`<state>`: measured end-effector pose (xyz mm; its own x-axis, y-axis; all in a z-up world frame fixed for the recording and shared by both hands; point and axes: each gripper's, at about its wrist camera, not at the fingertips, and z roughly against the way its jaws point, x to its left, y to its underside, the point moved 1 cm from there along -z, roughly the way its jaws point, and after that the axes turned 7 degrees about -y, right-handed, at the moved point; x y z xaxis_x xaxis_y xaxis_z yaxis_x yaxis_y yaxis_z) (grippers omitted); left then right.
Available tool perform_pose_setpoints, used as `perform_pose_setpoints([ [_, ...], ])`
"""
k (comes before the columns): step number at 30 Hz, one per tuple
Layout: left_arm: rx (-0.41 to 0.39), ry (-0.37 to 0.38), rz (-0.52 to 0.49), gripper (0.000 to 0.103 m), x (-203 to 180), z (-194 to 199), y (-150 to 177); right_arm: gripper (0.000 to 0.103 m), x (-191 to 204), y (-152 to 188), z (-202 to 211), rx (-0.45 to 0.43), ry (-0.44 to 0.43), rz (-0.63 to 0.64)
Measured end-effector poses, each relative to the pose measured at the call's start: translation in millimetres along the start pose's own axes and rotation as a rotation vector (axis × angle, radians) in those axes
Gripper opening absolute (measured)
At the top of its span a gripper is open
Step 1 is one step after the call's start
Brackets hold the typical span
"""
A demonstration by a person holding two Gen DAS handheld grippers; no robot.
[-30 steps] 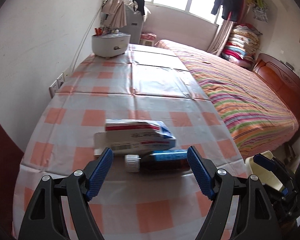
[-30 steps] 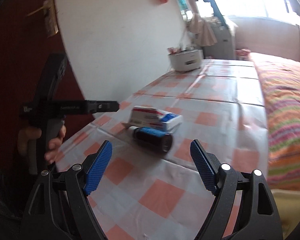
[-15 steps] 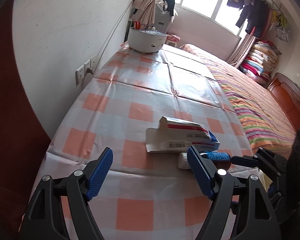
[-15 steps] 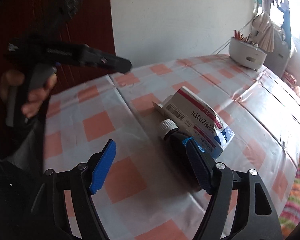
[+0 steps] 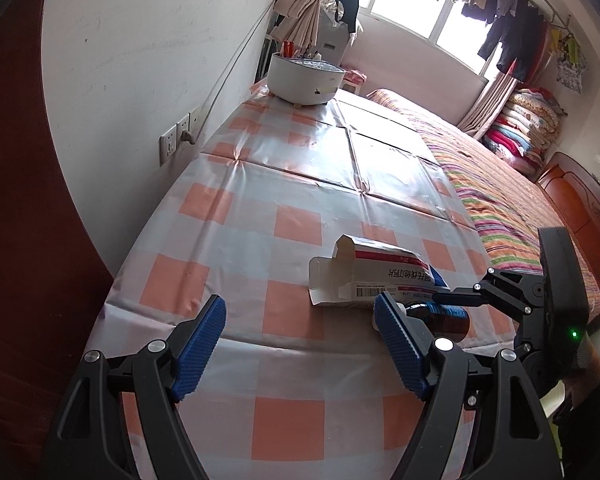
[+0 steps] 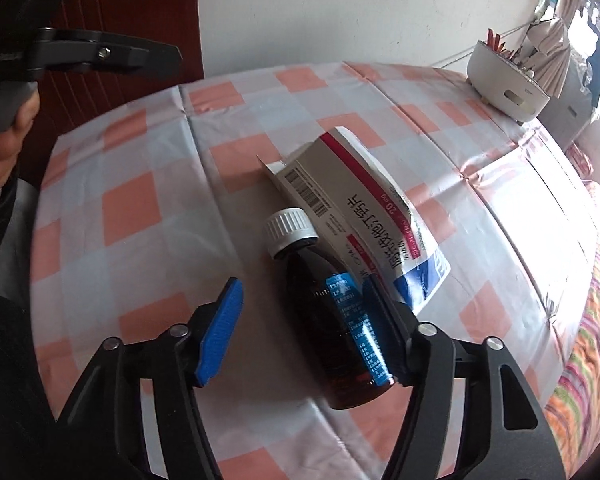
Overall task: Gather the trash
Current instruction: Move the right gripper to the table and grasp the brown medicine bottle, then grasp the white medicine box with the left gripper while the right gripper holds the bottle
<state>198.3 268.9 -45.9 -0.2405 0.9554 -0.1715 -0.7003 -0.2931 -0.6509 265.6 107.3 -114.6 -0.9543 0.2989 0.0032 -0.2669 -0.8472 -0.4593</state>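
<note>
Bottle (image 6: pixel 332 320) now within right claw (image 6: pixel 300 320)

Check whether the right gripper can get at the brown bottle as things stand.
Probably yes. The right gripper is closing with the brown bottle between its jaws; one pad sits wedged between bottle and medicine box, the other side has bare tablecloth.

A brown bottle (image 6: pixel 332 320) with a white ribbed cap (image 6: pixel 290 232) and a blue label lies on its side on the checked tablecloth (image 6: pixel 140 208), near the table's front edge. Just beside it, touching along its length, lies a flattened carton (image 6: pixel 364 216): white and grey with a red stripe, a blue corner, a barcode and dark printed characters. The carton's end flap (image 5: pixel 324 280) stands open. Both lie parallel, cap and open flap pointing the same way.
</note>
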Motion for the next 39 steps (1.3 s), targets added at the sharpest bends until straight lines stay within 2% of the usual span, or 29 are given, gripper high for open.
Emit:
perform_pose_setpoints([
  [3, 0.002, -0.001, -0.005, 0.074, -1.4, -0.4, 0.6, 0.055, -1.5, 0.3, -8.5, 0.045, 0.007, 0.012],
  [7, 0.009, -0.005, -0.013, 0.074, -3.7, -2.9, 1.5, 0.043, 3.3, 9.7, -21.6, 0.112, 0.015, 0.034],
  [10, 0.024, 0.003, -0.021, 0.074, -5.6, -7.5, 1.2, 0.043, 4.4, 16.0, -19.8, 0.101, -0.019, 0.008],
  [12, 0.049, 0.045, -0.024, 0.074, -7.8, -13.0, 0.1, 0.042, 5.0, 20.3, -17.8, 0.079, -0.022, -0.005],
  [14, 0.083, 0.099, -0.027, 0.074, -10.2, -19.1, -1.6, 0.042, 2.8, 27.8, -11.8, 0.035, -0.048, -0.049],
  [17, 0.134, 0.203, -0.022, 0.074, -14.2, -29.5, -7.1, 0.042, 0.2, 43.0, 10.1, -0.093, -0.125, -0.16],
  [21, 0.204, 0.287, 0.023, 0.074, -16.0, -50.8, -15.3, 0.042, 12.2, 63.0, 41.6, -0.271, -0.19, -0.262],
  [24, 0.262, 0.344, 0.053, 0.074, -21.2, -68.5, -20.0, 0.042, 24.1, 76.9, 59.1, -0.368, -0.219, -0.309],
  [26, 0.285, 0.361, 0.069, 0.074, -23.4, -77.8, -22.3, 0.042, 30.7, 88.2, 72.7, -0.45, -0.258, -0.345],
  [32, 0.307, 0.382, 0.094, 0.074, -30.8, -94.3, -31.3, 0.043, 44.0, 101.5, 88.1, -0.546, -0.307, -0.392],
  [39, 0.34, 0.383, 0.097, 0.074, -42.3, -116.9, -37.1, 0.043, 44.8, 119.1, 95.2, -0.578, -0.309, -0.436],
])
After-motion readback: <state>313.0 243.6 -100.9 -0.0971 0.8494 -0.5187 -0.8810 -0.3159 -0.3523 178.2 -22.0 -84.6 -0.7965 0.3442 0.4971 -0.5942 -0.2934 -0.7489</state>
